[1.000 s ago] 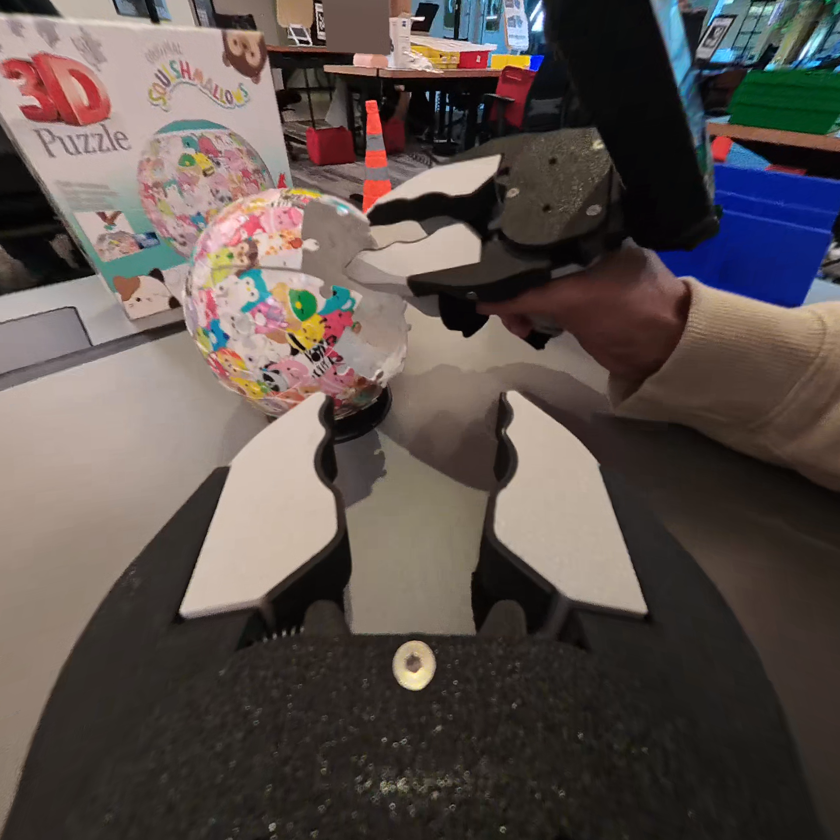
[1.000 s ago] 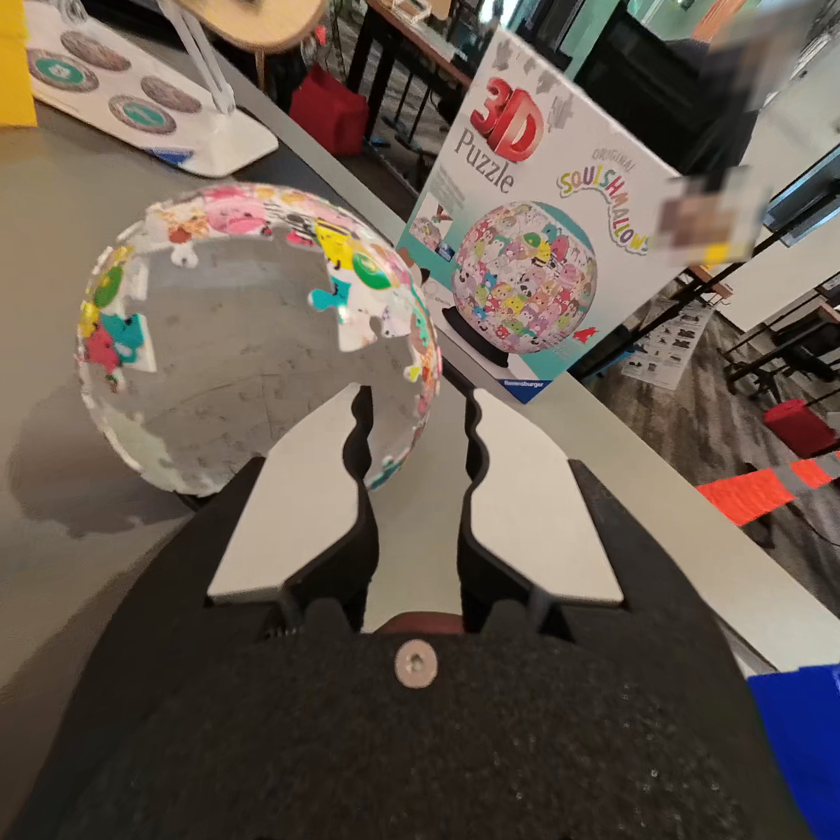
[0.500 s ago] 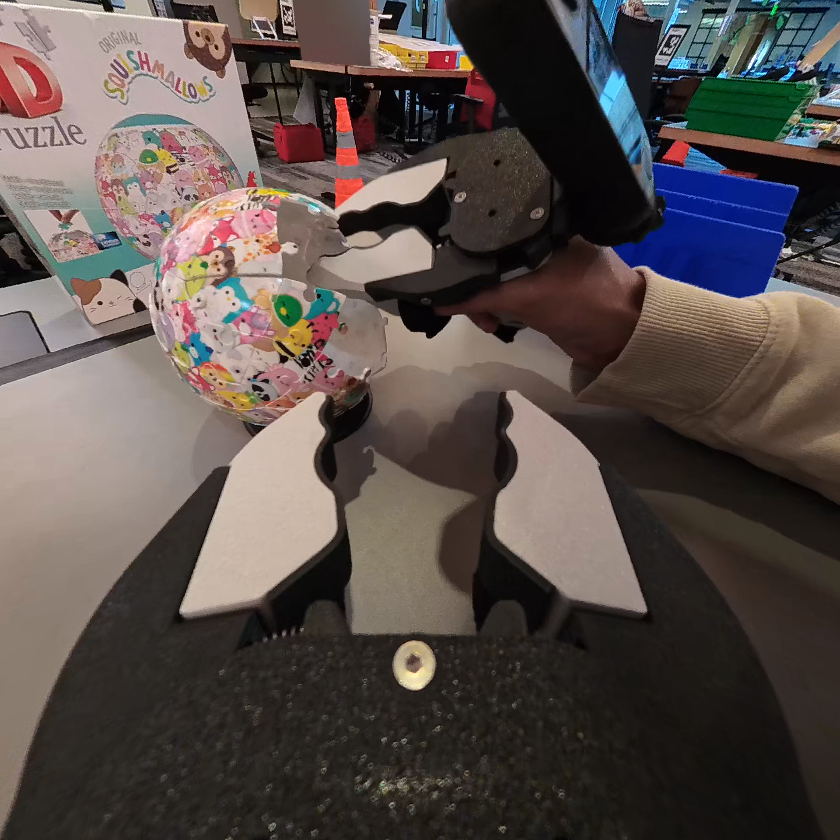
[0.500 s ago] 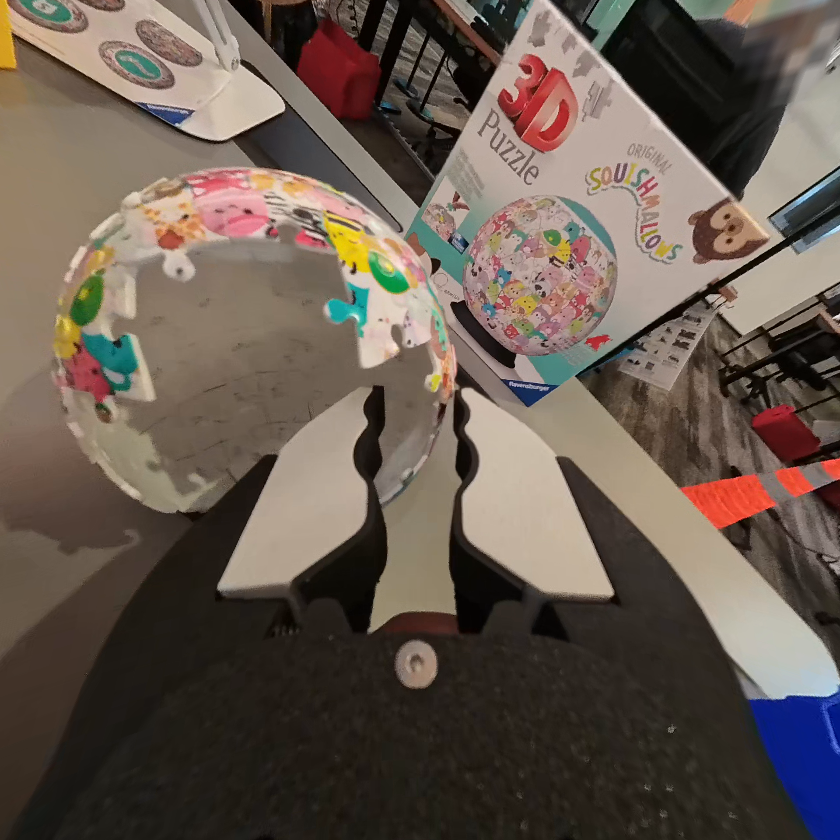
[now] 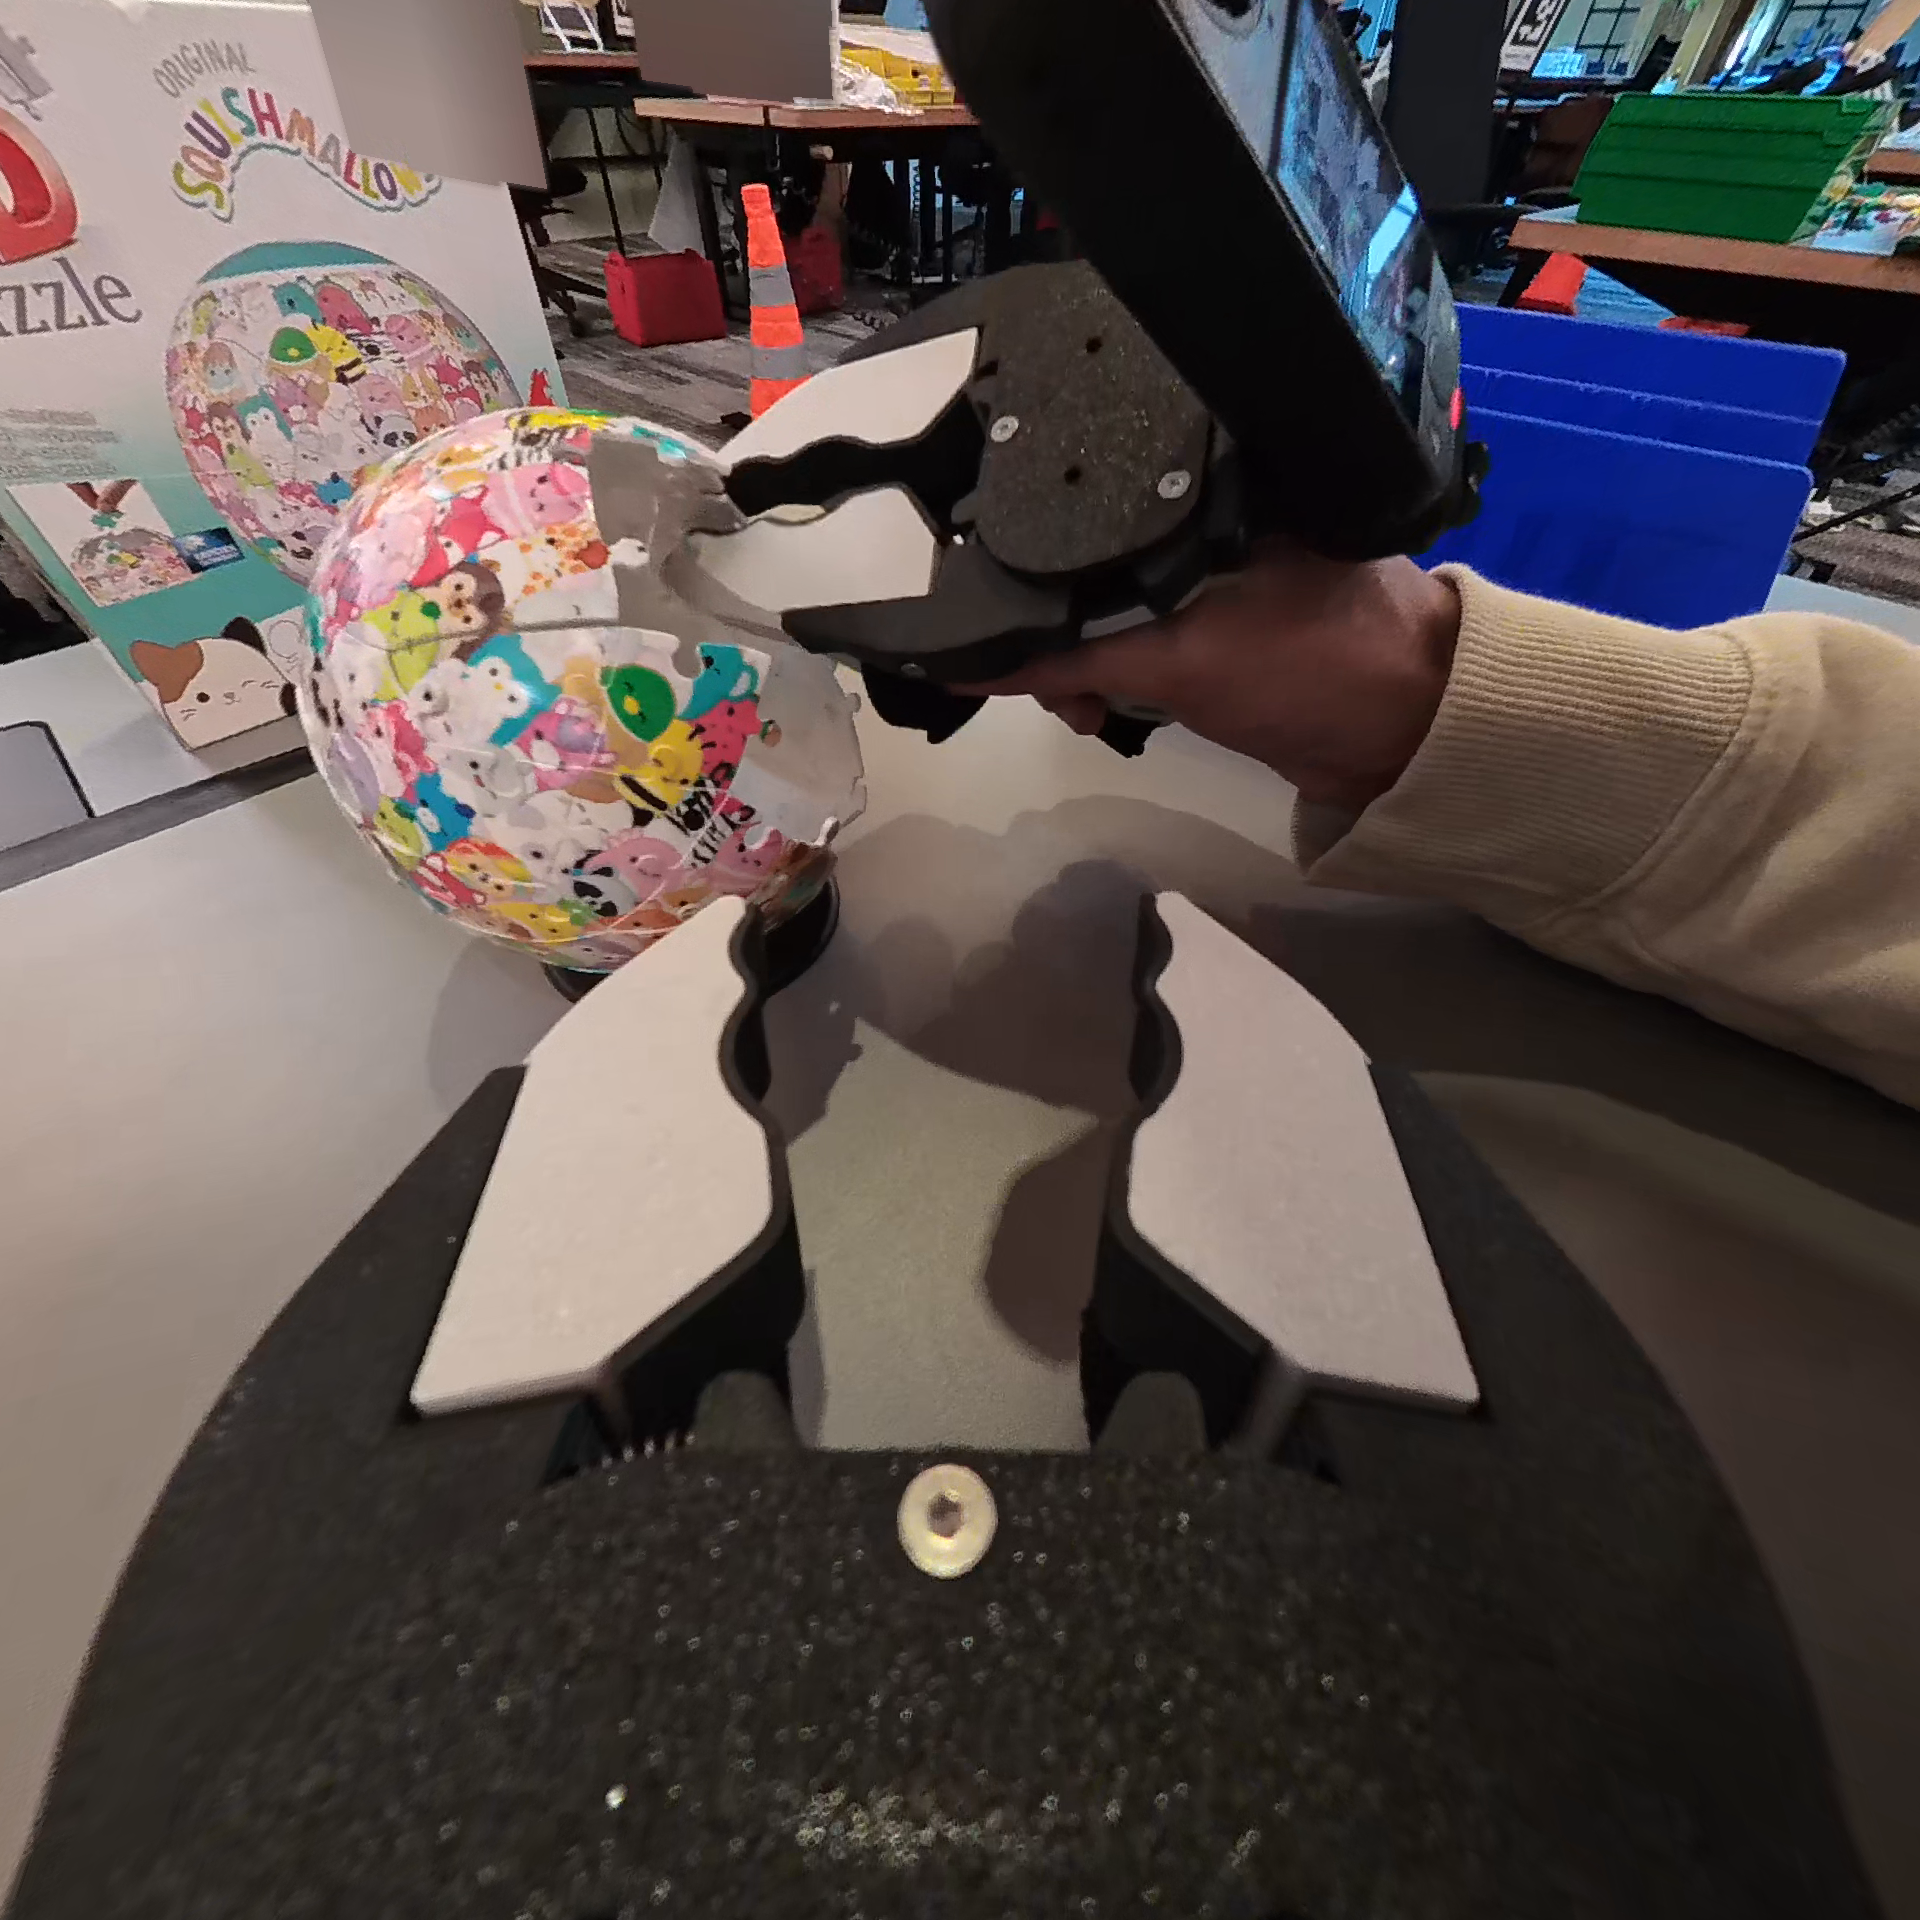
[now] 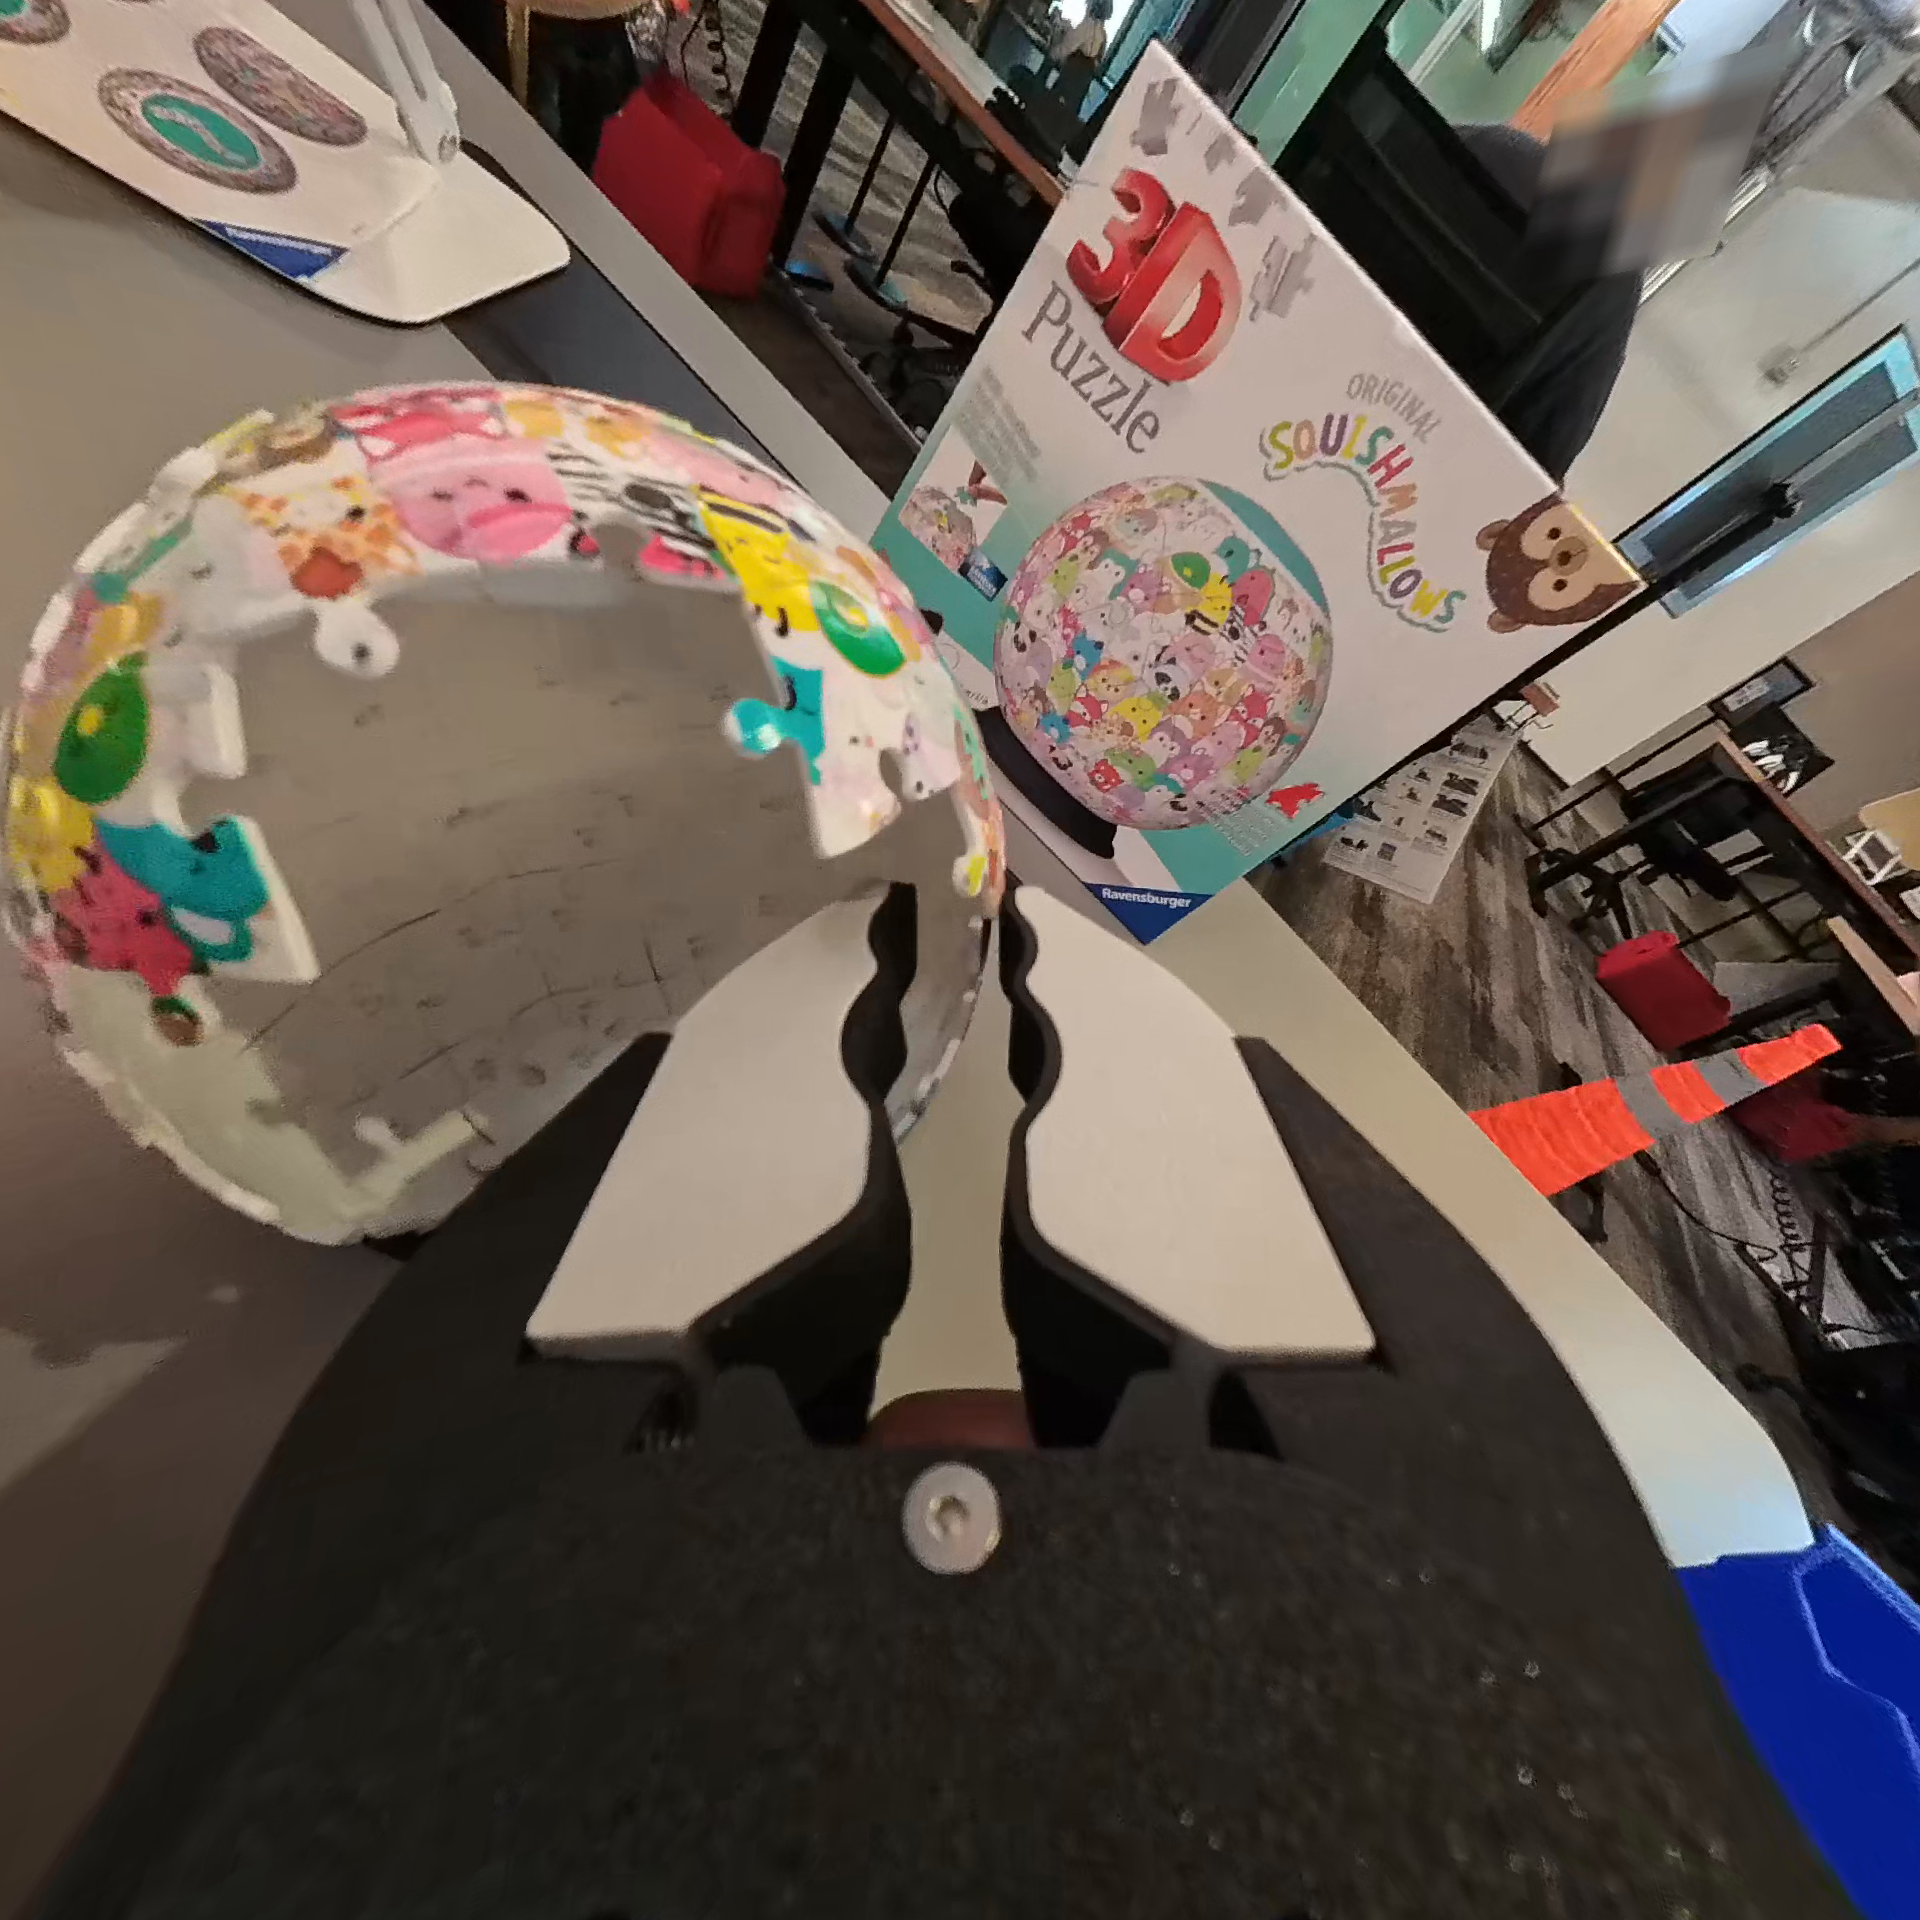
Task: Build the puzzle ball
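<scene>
Table (image 5: 208,1091): grey top; it bears everything below.
Box (image 6: 1226,540): puzzle carton standing upright behind the ball, near the far table edge; its printed picture serves as a colour reference.
Ball (image 5: 540,686): partly built shell, colourful outside, grey inside. It sits on the table, well forward of the left gripper and just in front of the box. A large ragged opening faces the right gripper; many pieces are missing there.
Stand (image 5: 800,925): dark ring under the ball, mostly hidden; the ball appears to rest in it.
Left gripper (image 5: 940,935): fingers apart, holding nothing, low over the table just short of the stand.
Right gripper (image 6: 948,925): fingers drawn close, straddling the ball's wall at the rim of the opening, one inside, one outside. A thin gap shows at each side of the wall in the wrist view, so a firm clamp cannot be told. In the left view its tips (image 5: 727,499) sit at the upper edge of the opening.
Step in hand (judged): gripping the shell edge to turn or steady the ball.
Doing it well: squeeze lightly, since joined pieces may pop apart; pinch across a seam-free span; move slowly about the stand so the ball does not roll off; bring the left gripper to the opposite side as a brace.
</scene>
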